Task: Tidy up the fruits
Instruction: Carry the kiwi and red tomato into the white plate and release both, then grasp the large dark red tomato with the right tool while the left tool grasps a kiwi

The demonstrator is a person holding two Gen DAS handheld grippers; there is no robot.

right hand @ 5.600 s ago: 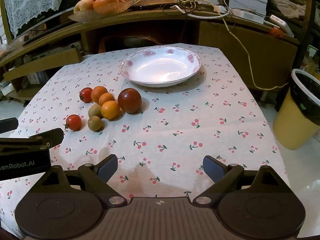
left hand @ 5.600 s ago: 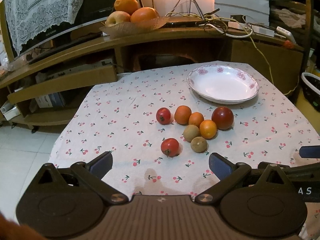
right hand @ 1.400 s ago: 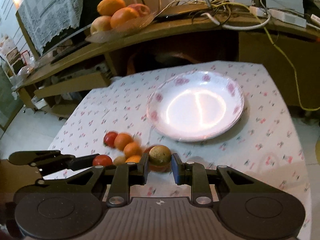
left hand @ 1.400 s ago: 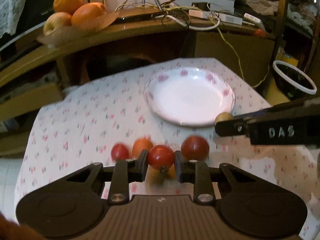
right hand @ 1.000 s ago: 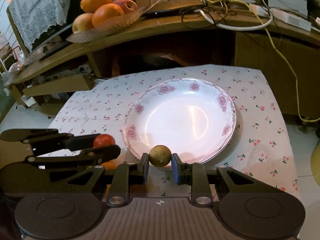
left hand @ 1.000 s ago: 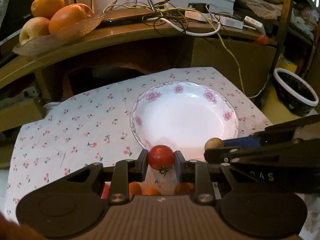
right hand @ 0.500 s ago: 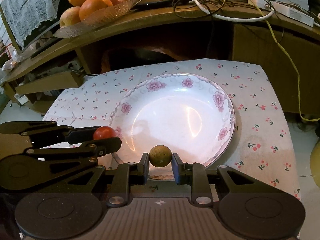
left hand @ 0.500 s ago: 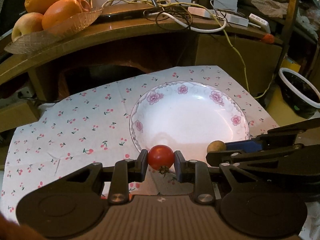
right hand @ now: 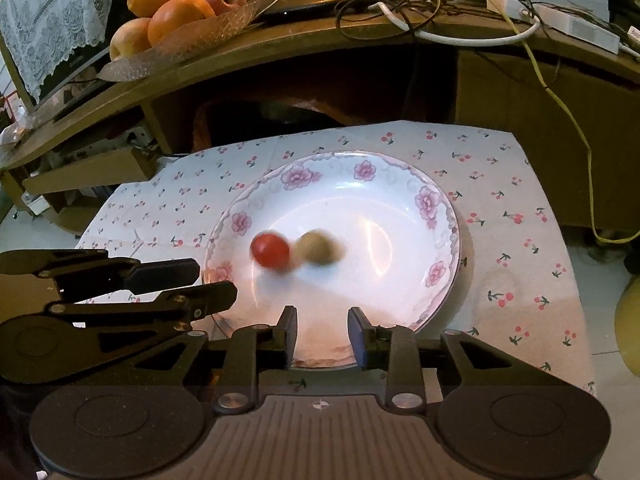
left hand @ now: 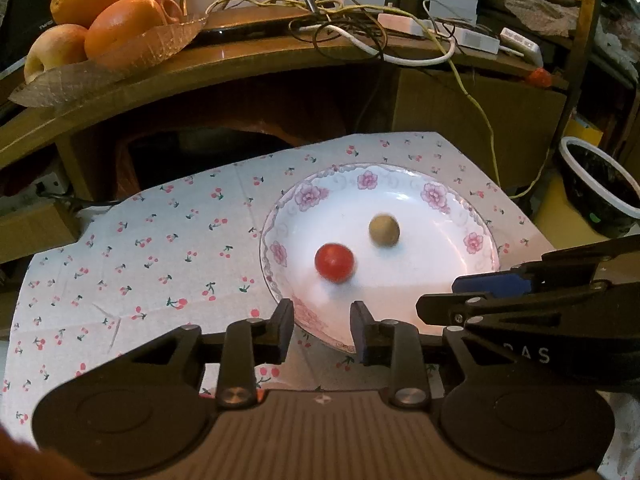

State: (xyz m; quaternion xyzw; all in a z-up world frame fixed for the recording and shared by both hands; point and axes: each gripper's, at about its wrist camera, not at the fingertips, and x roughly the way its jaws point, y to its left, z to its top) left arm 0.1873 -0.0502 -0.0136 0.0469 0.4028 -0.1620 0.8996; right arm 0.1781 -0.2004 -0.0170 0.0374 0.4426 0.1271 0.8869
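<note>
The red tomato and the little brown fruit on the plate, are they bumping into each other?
Apart. The left wrist view shows white plate between the red tomato and the brown fruit, though both are blurred.

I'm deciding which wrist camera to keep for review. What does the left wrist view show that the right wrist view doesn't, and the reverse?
Only the left wrist view shows the black bin at far right and the right gripper from the side. Only the right wrist view shows the lace cloth at upper left and the left gripper from the side. Both show the plate, with the tomato and brown fruit loose in it, and opening, empty jaws.
</note>
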